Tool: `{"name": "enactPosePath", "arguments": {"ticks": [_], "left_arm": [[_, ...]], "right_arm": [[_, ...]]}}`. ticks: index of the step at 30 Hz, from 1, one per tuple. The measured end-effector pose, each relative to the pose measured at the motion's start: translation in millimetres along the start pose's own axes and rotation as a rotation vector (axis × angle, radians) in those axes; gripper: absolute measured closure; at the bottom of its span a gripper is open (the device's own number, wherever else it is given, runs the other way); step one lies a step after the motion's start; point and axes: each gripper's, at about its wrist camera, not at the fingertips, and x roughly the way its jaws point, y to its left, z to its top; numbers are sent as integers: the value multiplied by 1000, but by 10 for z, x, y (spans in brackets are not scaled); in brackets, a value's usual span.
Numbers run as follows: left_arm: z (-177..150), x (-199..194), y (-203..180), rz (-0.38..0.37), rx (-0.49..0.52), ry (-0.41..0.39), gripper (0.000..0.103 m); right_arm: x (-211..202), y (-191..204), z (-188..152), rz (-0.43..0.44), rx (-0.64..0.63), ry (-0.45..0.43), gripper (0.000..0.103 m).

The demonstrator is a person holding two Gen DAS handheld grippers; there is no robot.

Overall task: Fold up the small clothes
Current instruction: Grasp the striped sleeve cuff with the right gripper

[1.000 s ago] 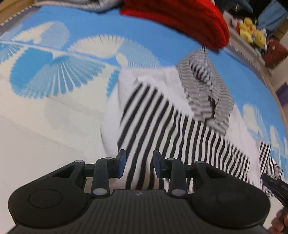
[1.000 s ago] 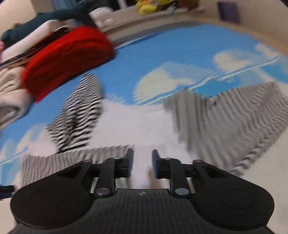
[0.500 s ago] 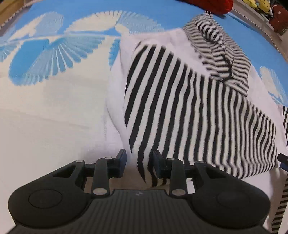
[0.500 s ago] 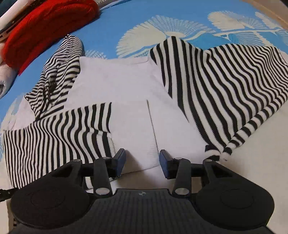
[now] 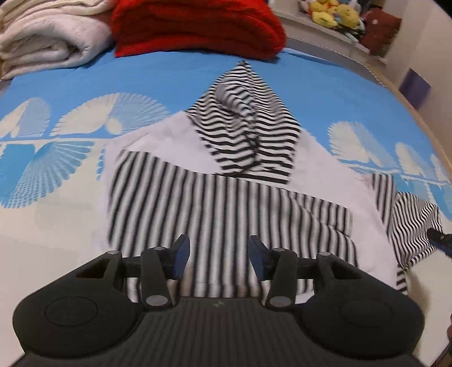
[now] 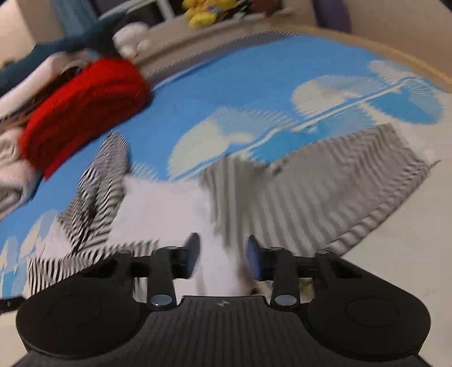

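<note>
The left gripper (image 5: 217, 258) has just opened, letting the striped sleeve (image 5: 226, 209) lie flat across the hoodie (image 5: 175, 141), which is spread mid-blanket (image 5: 169, 73). The right gripper (image 6: 223, 255) has just been closing; white fabric sits between its jaws, but blur hides any pinch. One sleeve fold looks done. The knit is soft, its hood (image 5: 248, 127) pointed.

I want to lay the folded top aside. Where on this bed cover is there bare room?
Bare patches: the pale cover left of the black-and-white striped hooded top, and the blue band between the hood and the red knitted bundle. Crowded: the far edge, where the red bundle and folded cream blanket sit.
</note>
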Motion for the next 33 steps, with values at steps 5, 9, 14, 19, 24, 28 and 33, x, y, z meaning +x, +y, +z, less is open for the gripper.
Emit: {"name": "enactPosePath", "arguments": {"ticks": [5,9,14,19,24,28,33], "left_arm": [[-52,70,-145,-12,24,10,52],[-57,123,-128,1,22,18,52],[-44,140,-133,-4,29,21,52],[-29,162,-87,3,27,23,52],[-14,154,-6,12,22,23,52],[13,125,72,15,10,17,52],[79,33,222,-1,-39,0,52]], "right_arm": [[-124,-661,194,-67,103,-81,99],[-103,-1241,319,-148,213,-120,97],[126,-1893,432,-217,328,-120,88],[421,-2188,455,-246,430,-103,57],[632,-2208,477,-252,441,-116,57],[635,-2103,529,-277,427,-157,98],[186,-1612,730,-275,380,-231,99]]}}
